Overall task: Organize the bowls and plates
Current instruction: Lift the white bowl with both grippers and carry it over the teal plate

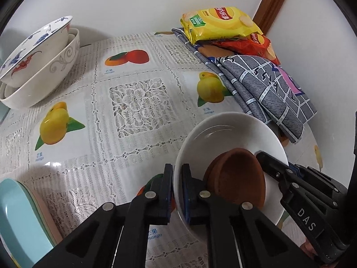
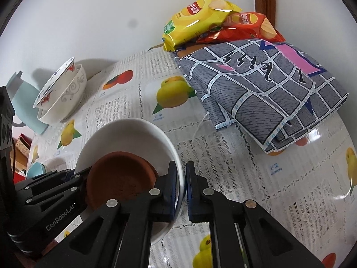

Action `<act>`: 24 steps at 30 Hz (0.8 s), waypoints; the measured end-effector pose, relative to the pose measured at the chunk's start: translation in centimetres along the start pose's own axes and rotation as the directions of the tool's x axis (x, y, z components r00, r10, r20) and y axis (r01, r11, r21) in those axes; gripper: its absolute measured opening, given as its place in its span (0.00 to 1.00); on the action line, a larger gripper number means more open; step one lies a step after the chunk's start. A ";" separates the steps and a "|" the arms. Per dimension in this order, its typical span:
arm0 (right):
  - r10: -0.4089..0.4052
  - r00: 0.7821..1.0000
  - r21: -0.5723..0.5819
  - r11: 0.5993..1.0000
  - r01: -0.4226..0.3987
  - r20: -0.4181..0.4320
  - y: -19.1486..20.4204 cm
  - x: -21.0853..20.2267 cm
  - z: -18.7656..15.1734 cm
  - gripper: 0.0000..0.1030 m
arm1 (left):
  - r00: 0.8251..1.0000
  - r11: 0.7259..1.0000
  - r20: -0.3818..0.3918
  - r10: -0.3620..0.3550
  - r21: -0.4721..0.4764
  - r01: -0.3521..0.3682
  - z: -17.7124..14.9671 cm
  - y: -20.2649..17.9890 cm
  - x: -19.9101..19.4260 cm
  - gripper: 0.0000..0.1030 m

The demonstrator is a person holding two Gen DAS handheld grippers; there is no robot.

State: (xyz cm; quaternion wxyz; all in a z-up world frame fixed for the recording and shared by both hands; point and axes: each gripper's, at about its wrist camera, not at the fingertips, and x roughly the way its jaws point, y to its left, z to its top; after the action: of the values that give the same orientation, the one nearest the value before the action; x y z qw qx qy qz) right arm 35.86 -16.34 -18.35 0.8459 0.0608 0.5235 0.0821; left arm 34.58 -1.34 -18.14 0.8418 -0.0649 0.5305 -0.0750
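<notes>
Left wrist, tool [image 1: 177,193] clamping white plate [image 1: 225,131]

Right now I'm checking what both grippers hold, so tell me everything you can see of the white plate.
The white plate is round, glossy and shallow, ceramic by its look, with a raised rim. It tilts above the fruit-print tablecloth. The left gripper is shut on its rim at one side, the right gripper on the opposite side. A small brown dish, matte like clay, lies inside it, leaning against the near rim.
</notes>
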 end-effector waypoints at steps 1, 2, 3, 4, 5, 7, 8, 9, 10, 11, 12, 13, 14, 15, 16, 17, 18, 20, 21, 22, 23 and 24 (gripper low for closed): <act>0.004 1.000 0.002 1.000 -0.004 0.003 0.0 0.0 0.0 0.08 | 1.000 1.000 0.001 0.000 -0.002 0.000 0.0 0.1 -0.1 0.07; 0.008 1.000 0.004 1.000 -0.008 0.004 0.0 -0.1 -0.1 0.08 | 1.000 1.000 0.002 -0.003 -0.003 0.003 0.0 0.2 -0.1 0.07; 0.008 1.000 0.002 1.000 -0.008 0.005 -0.1 -0.2 -0.2 0.08 | 1.000 1.000 0.003 -0.007 -0.004 0.007 0.0 0.2 -0.2 0.07; 0.005 1.000 -0.001 1.000 -0.005 0.009 0.0 -0.3 -0.2 0.08 | 1.000 1.000 0.004 -0.005 0.002 0.005 0.0 0.2 -0.3 0.07; 0.005 1.000 -0.002 1.000 -0.005 0.011 0.0 -0.4 -0.3 0.08 | 1.000 1.000 0.003 -0.001 0.008 0.001 0.0 0.1 -0.3 0.07; 0.005 1.000 0.000 1.000 -0.005 0.013 0.1 -0.5 -0.3 0.08 | 1.000 1.000 0.002 -0.005 -0.002 0.005 -0.1 0.2 -0.4 0.07; 0.007 1.000 0.003 1.000 -0.007 0.011 0.1 -0.5 -0.4 0.08 | 1.000 1.000 0.002 -0.006 -0.003 0.006 -0.2 0.3 -0.4 0.07; 0.011 1.000 0.006 1.000 -0.011 0.011 0.1 -0.6 -0.4 0.08 | 1.000 1.000 0.005 -0.005 -0.003 0.005 -0.3 0.3 -0.5 0.07; 0.015 1.000 0.007 1.000 -0.015 0.011 0.1 -0.6 -0.5 0.08 | 1.000 1.000 0.005 -0.004 -0.001 0.004 -0.3 0.3 -0.6 0.07; 0.019 1.000 0.010 1.000 -0.019 0.011 0.1 -0.7 -0.5 0.08 | 1.000 1.000 0.006 -0.003 -0.001 0.003 -0.3 0.3 -0.6 0.07; 0.021 1.000 0.012 1.000 -0.021 0.010 0.1 -0.8 -0.6 0.08 | 1.000 1.000 0.007 -0.004 -0.002 0.004 -0.3 0.3 -0.7 0.07; 0.023 1.000 0.013 1.000 -0.023 0.012 0.2 -0.8 -0.6 0.08 | 1.000 1.000 0.009 -0.006 -0.004 0.006 -0.3 0.3 -0.7 0.07; 0.024 1.000 0.014 1.000 -0.024 0.014 0.2 -0.9 -0.6 0.08 | 1.000 1.000 0.010 -0.008 -0.006 0.008 -0.3 0.4 -0.8 0.07; 0.024 1.000 0.015 1.000 -0.024 0.015 0.3 -1.0 -0.6 0.08 | 1.000 1.000 0.011 -0.010 -0.008 0.010 -0.4 0.5 -0.9 0.07; 0.025 1.000 0.014 1.000 -0.026 0.017 0.3 -1.2 -0.7 0.08 | 1.000 1.000 0.010 -0.011 -0.008 0.011 -0.4 0.5 -0.9 0.07; 0.026 0.999 0.015 1.000 -0.027 0.019 0.4 -1.3 -0.7 0.08 | 1.000 1.000 0.011 -0.012 -0.009 0.012 -0.5 0.5 -1.0 0.07; 0.028 0.999 0.016 0.999 -0.028 0.019 0.4 -1.3 -0.7 0.08 | 1.000 1.000 0.012 -0.013 -0.008 0.013 -0.5 0.5 -1.1 0.07; 0.029 0.999 0.016 0.999 -0.030 0.020 0.5 -1.6 -0.7 0.08 | 1.000 1.000 0.015 -0.012 -0.008 0.012 -0.6 0.6 -1.2 0.07; 0.029 0.999 0.016 0.999 -0.029 0.022 0.5 -1.7 -0.7 0.08 | 1.000 1.000 0.016 -0.012 -0.008 0.012 -0.6 0.6 -1.3 0.07; 0.028 0.999 0.014 1.000 -0.028 0.025 0.6 -1.8 -0.7 0.08 | 1.000 1.000 0.018 -0.012 -0.009 0.012 -0.6 0.6 -1.5 0.07; 0.028 0.999 0.014 0.999 -0.028 0.027 0.7 -2.0 -0.7 0.08 | 1.000 1.000 0.020 -0.012 -0.010 0.013 -0.6 0.6 -1.6 0.07; 0.029 0.999 0.014 0.999 -0.029 0.028 0.7 -2.1 -0.8 0.08 | 1.000 1.000 0.022 -0.013 -0.010 0.013 -0.6 0.7 -1.7 0.07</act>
State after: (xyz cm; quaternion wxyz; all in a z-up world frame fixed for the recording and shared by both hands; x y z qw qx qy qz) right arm 34.19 -16.03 -16.69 0.8514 0.0758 0.5111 0.0897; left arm 33.35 -0.38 -16.99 0.8467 -0.0735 0.5214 -0.0772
